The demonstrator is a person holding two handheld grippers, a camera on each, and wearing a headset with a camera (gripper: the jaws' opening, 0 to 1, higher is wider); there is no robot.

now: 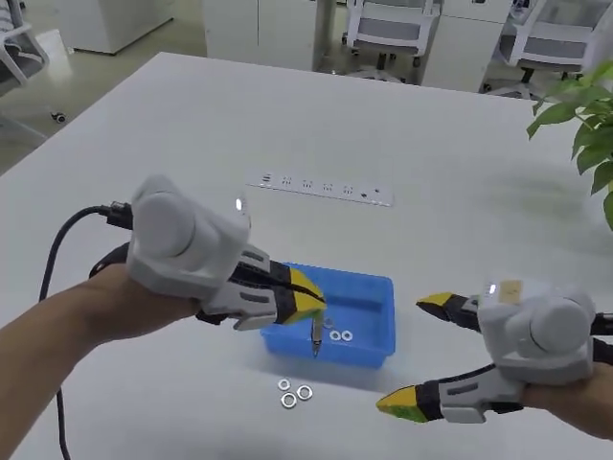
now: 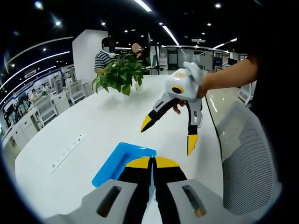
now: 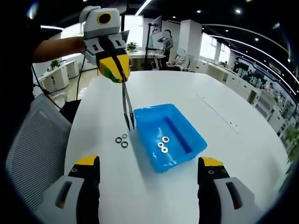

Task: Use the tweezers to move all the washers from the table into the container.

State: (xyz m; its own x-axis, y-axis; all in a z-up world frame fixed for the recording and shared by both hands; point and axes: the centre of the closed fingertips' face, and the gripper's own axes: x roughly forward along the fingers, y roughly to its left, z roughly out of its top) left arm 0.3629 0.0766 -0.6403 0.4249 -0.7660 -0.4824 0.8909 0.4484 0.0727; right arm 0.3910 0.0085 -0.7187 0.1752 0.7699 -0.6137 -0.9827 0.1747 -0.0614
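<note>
Holding the tweezers (image 1: 315,337) in the left gripper (image 1: 305,290), whose jaws are closed flat on the upper shank, I have the points hanging down at the near-left wall of the blue container (image 1: 354,278); in the right gripper view the two points look slightly parted, and I can make out no washer between them, though they are too fine to be sure. Three washers (image 1: 338,335) lie together on the container's floor; three more washers on the table (image 1: 294,393) sit in a tight cluster just in front of that near wall, close below the points. The right gripper (image 1: 407,353) hangs spread and empty to the right of the container, clear of the work.

My judgement for the next pick: come down near-vertical over the outermost ring of the cluster; slip one point through its hole and the other outside the rim; squeeze gently so the ring does not flick away or drag its neighbours; lift clear of the wall before crossing; release low over the floor.

Writing: I can read none; the power strip (image 1: 321,188) carries marks too small to tell.
</note>
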